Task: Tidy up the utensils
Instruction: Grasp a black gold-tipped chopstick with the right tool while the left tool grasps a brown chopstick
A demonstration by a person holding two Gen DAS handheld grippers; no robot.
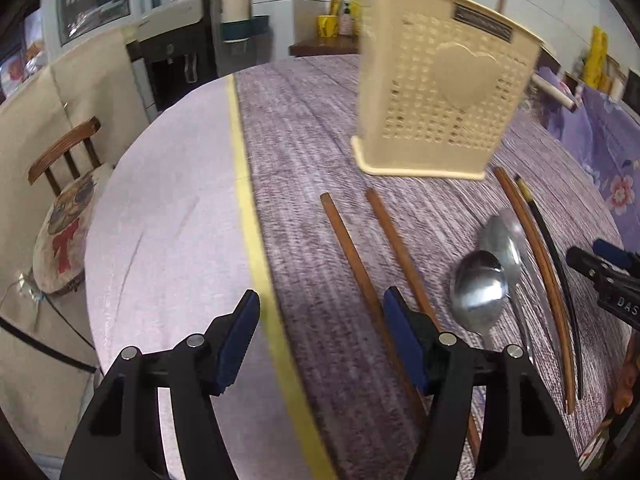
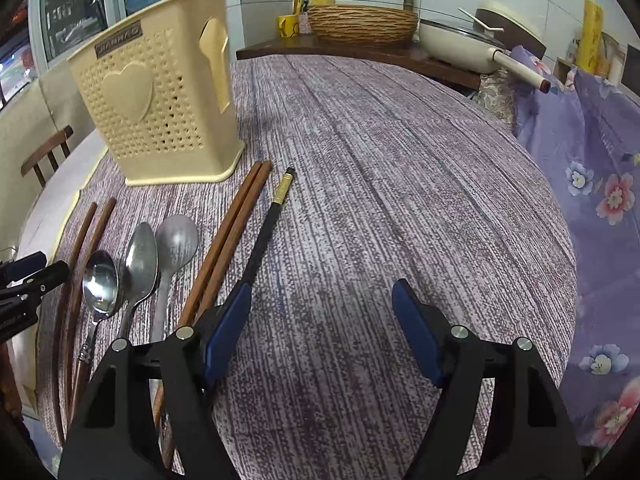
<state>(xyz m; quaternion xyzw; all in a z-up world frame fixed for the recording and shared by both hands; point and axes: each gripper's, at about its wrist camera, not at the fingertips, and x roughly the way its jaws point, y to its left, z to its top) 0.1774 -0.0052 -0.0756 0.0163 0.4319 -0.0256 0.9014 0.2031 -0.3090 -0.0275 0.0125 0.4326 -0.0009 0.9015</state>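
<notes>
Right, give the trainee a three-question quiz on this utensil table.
1. True or false: the cream holder stands upright on the table.
2. How many spoons lie on the table? A) one B) three C) five
3. Fill in: the black chopstick lies nearest the ____ gripper.

Key: 1 true. 2 B. 3 right. Both the left gripper and the right one have open jaws and hold nothing.
</notes>
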